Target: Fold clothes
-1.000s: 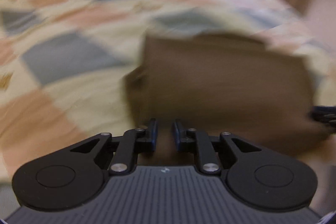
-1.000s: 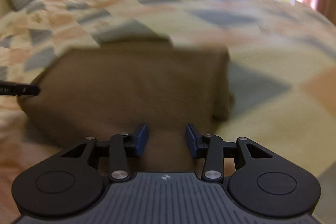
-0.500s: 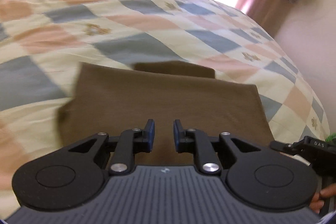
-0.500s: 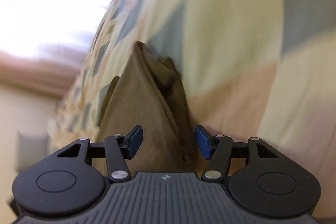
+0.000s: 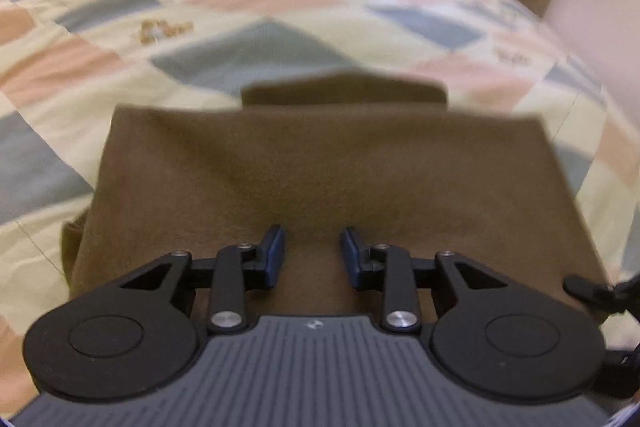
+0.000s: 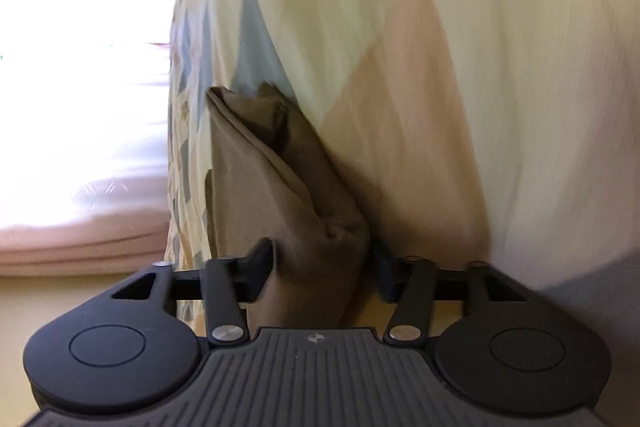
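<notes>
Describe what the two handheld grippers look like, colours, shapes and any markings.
Both match. The left gripper and right gripper each have a grey ribbed body with a small pale logo at its front edge, two round black discs at the sides, black linkage arms with silver rivets, and dark blue finger pads. No cables or sleeves show.

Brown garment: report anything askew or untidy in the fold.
The brown garment lies folded on the checked bedspread, but a narrower under-layer pokes out beyond the far edge, and a lump bulges at the near left corner.
</notes>
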### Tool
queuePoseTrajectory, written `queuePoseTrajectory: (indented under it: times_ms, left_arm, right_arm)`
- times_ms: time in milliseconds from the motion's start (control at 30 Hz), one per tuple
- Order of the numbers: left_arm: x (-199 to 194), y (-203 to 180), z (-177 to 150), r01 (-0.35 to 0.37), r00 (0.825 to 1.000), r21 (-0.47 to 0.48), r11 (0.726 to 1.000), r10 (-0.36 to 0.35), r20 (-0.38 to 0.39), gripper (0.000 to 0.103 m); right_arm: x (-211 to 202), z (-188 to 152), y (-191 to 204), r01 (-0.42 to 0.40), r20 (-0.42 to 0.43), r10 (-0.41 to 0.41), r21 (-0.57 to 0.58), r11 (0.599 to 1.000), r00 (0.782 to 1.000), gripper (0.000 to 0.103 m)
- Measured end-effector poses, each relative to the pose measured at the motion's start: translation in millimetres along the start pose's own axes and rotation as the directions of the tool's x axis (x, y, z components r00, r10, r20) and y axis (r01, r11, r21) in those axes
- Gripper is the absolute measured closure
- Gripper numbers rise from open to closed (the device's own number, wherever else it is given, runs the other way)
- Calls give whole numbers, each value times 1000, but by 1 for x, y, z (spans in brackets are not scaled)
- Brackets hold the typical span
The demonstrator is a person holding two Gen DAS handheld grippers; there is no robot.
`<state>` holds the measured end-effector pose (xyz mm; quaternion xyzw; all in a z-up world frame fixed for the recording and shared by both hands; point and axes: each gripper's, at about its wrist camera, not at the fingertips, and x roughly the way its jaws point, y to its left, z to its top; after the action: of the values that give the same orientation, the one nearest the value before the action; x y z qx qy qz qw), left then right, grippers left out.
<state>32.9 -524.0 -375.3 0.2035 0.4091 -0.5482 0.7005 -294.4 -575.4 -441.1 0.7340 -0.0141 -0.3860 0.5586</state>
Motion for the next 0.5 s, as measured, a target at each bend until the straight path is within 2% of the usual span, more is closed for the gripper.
queuePoseTrajectory:
  times_ms: [67,133,200,233,300,367,400,500]
  left_arm:
    - [-13,5,6,18,1000,-9,1000,-17,24,77]
    - [-30,17,13,33,998,-50,998,-30,50,77]
    - [-50,39,16,38,997,-104,994,-31,72,77]
    - [-59,52,17,38,997,-132,990,-28,79,77]
    - [-74,80,16,40,997,-202,979,-26,72,77]
    - [-90,111,10,43,998,-277,960,-27,62,77]
    - [-97,126,7,52,998,-315,948,-35,59,77]
    - [-115,167,-8,75,997,-420,905,-58,53,77]
  right_arm:
    - [7,-4,10,67,39,-66,-26,997,997,74]
    - [11,-16,44,188,89,-172,-222,957,981,77]
    - [15,-28,79,306,159,-263,-401,864,952,79]
    - [18,-37,98,356,204,-293,-493,793,934,79]
    - [28,-74,139,415,312,-274,-708,572,910,80]
    - [43,-114,171,421,371,-209,-851,313,905,80]
    - [50,-134,185,414,386,-172,-892,180,906,80]
    - [69,-198,200,305,319,-87,-942,-143,944,81]
